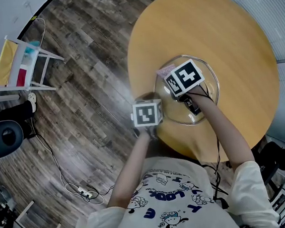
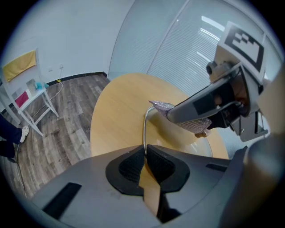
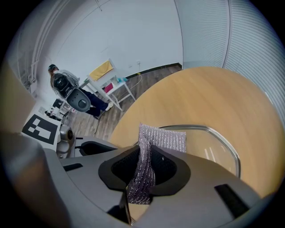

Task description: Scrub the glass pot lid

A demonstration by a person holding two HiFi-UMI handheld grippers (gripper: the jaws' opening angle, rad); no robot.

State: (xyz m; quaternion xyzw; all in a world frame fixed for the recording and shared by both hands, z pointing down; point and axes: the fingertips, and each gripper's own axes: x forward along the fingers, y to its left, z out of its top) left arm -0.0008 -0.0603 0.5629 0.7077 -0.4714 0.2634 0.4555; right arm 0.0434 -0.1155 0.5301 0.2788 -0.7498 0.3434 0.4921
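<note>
Glass and steel-rimmed, the round pot lid (image 1: 182, 114) sits on the round light-wood table (image 1: 225, 31) near the person's edge, its rim pinched tight by the left gripper (image 2: 144, 151), while the right gripper (image 3: 142, 162) is clamped on a silvery mesh scrubbing cloth (image 3: 162, 138) over the glass. Best, I judge, to keep the left pinch firm and rub the cloth flat in overlapping circles

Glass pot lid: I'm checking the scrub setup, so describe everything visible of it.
The glass pot lid is round, clear glass with a metal rim, over the wooden table near its edge. The left gripper is shut on its rim; the right gripper holds a silvery mesh cloth at its rim.
</note>
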